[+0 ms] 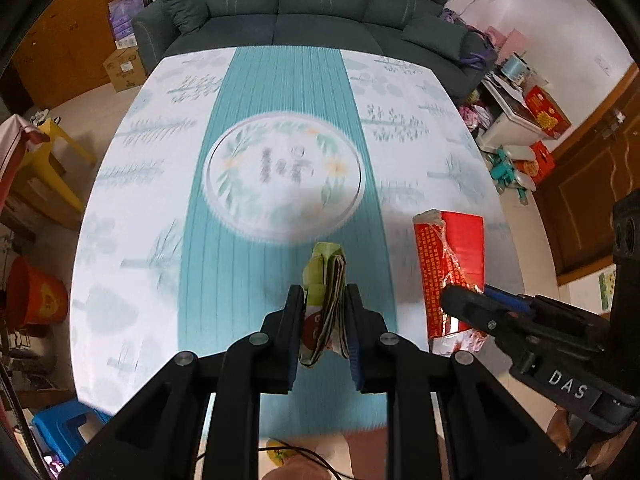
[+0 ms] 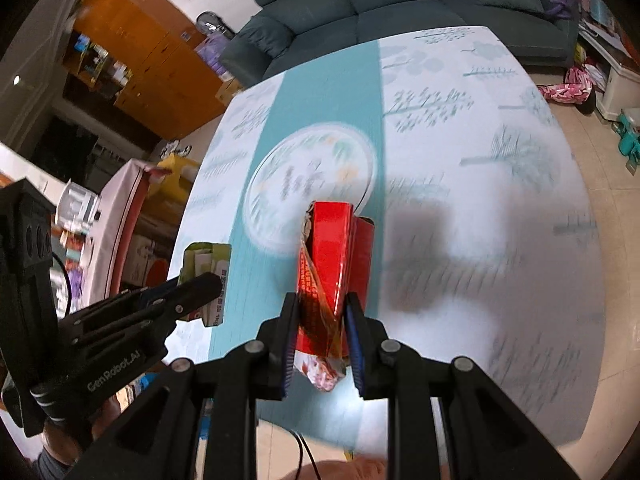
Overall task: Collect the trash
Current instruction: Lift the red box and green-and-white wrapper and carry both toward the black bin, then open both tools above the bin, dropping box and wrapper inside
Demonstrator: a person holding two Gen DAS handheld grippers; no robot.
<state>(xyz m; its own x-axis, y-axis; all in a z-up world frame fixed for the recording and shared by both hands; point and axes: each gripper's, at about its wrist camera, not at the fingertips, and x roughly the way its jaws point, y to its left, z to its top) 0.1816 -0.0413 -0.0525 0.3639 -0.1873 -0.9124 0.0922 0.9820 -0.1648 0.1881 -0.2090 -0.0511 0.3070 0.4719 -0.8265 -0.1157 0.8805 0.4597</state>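
My left gripper (image 1: 323, 294) is shut on a flattened green and white drink carton (image 1: 325, 280) and holds it above the table's teal stripe. The carton also shows in the right wrist view (image 2: 206, 264), with the left gripper (image 2: 196, 284) around it. My right gripper (image 2: 322, 302) is shut on a crushed red carton (image 2: 334, 256) with torn foil, held above the table. In the left wrist view the red carton (image 1: 450, 268) is at the right with the right gripper (image 1: 464, 300) clamped on its lower part.
The oval table (image 1: 132, 208) has a white tree-print cloth, a teal centre stripe and a round floral emblem (image 1: 284, 172). A dark green sofa (image 1: 312, 4) stands behind it. Boxes and toys (image 1: 532, 132) lie on the floor at right, a blue stool (image 1: 64, 424) at lower left.
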